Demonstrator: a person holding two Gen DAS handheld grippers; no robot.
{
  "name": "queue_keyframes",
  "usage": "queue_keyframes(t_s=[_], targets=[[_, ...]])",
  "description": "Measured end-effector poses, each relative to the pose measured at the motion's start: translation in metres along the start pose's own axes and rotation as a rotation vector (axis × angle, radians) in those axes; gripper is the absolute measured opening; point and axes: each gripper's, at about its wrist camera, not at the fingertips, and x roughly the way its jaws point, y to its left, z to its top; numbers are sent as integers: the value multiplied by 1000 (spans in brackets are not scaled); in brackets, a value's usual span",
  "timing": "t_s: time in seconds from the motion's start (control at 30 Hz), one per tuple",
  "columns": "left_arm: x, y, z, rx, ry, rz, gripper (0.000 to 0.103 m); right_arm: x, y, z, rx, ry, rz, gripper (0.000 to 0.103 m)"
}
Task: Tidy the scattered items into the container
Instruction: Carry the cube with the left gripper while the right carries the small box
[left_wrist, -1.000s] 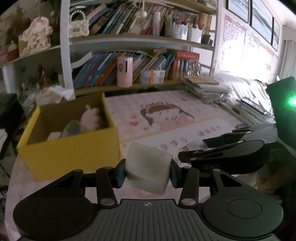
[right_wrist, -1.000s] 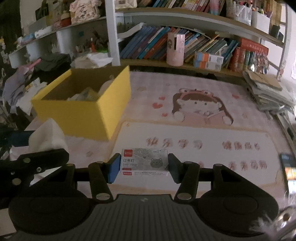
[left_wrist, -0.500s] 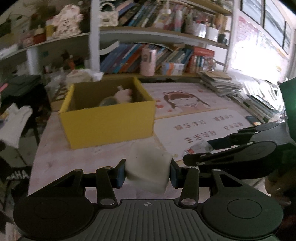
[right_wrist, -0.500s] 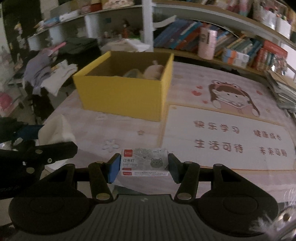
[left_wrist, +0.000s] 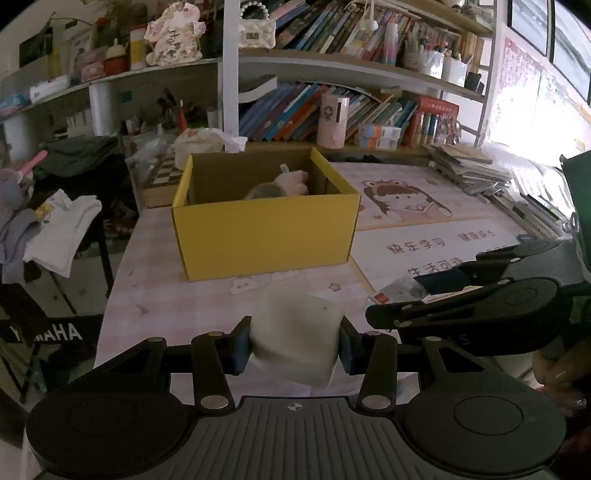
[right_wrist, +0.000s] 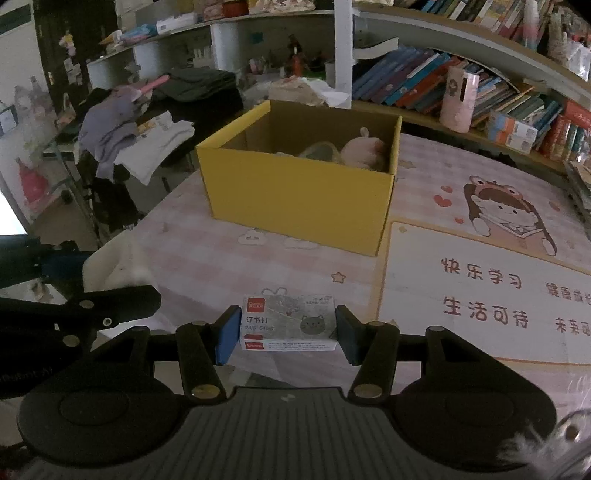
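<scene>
Staple box (right_wrist: 289, 323) and white block (left_wrist: 295, 341) both being carried, each clamped in a tool.

Left tool (left_wrist: 293, 345) is squeezing the block above the desk (left_wrist: 155, 295); right tool (right_wrist: 286, 334) is pinching the staple box. Ahead, the yellow box (right_wrist: 299, 195) is sitting on the pink desk, a pink plush toy (right_wrist: 362, 151) lying inside; bookshelves (left_wrist: 351, 107) are standing behind.

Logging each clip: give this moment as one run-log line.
left gripper: holds white foam block | right gripper: holds small staple box | yellow cardboard box: ahead, soft toy inside
</scene>
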Motion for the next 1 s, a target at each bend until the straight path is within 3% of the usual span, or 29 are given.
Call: queue_keyframes(t_s=[1.0], targets=[[22, 13, 11, -15, 16, -25, 44, 26, -1, 20, -15, 32, 0, 53]])
